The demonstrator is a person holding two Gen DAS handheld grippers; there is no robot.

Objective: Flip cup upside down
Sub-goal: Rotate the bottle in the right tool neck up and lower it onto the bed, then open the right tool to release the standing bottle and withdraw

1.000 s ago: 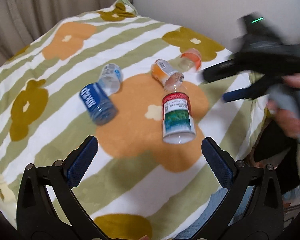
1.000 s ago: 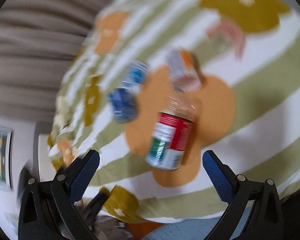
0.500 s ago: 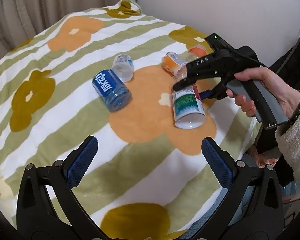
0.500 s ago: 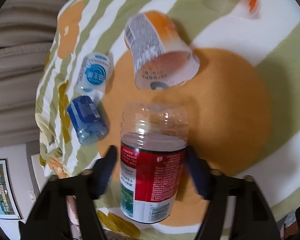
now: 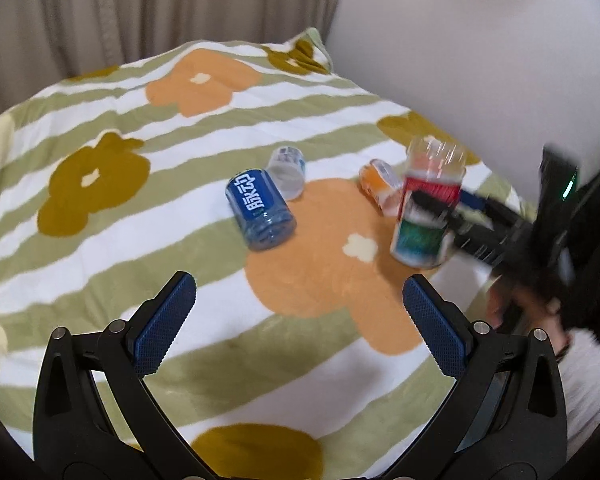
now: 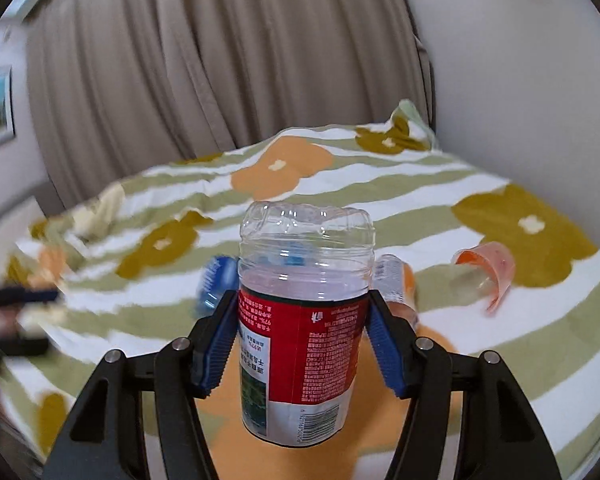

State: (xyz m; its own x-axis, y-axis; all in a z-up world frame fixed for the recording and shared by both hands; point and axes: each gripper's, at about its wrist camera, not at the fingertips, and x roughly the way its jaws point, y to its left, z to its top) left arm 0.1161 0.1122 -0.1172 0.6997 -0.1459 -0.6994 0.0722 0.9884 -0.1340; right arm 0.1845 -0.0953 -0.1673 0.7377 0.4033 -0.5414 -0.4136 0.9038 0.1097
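Clamping the red-labelled cup [image 6: 300,332] between them, right gripper [image 6: 300,344] jaws hold it upright; left gripper [image 5: 300,328] gapes.

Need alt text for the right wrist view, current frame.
The right gripper is clamped on a clear plastic cup with a red label, held roughly upright over a flowered striped blanket. Behind it lie a blue cup, an orange-labelled cup and a clear orange-rimmed cup, with grey curtains beyond.

We see clear plastic cup [image 6: 300,332] w/ red-green label upright, closed base on top, over orange flower print.
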